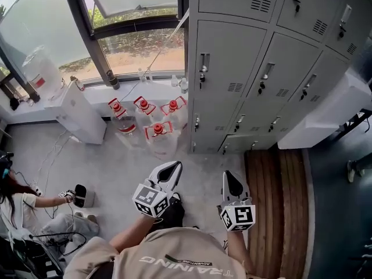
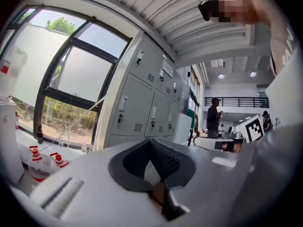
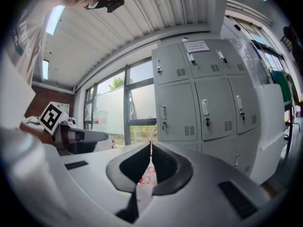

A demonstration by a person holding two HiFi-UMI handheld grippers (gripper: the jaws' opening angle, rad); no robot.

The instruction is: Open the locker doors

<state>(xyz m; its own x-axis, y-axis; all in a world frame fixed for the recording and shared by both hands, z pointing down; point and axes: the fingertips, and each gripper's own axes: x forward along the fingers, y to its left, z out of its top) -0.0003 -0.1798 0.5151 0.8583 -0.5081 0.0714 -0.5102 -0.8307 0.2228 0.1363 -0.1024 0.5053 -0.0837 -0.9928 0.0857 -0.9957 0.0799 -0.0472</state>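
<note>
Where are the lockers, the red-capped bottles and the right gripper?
lockers point(image 1: 229, 68): head view, middle of a closed grey door.
red-capped bottles point(image 1: 158, 129): head view, red cap of the nearest one.
right gripper point(image 1: 231, 178): head view, tip of its shut jaws.

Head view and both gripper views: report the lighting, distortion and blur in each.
Head view: window daylight washes out the upper left, lockers evenly lit and sharp. Left gripper view: strong fisheye bending, dark corners, left tool soft up close. Right gripper view: same fisheye, ceiling light strip glares.
</note>
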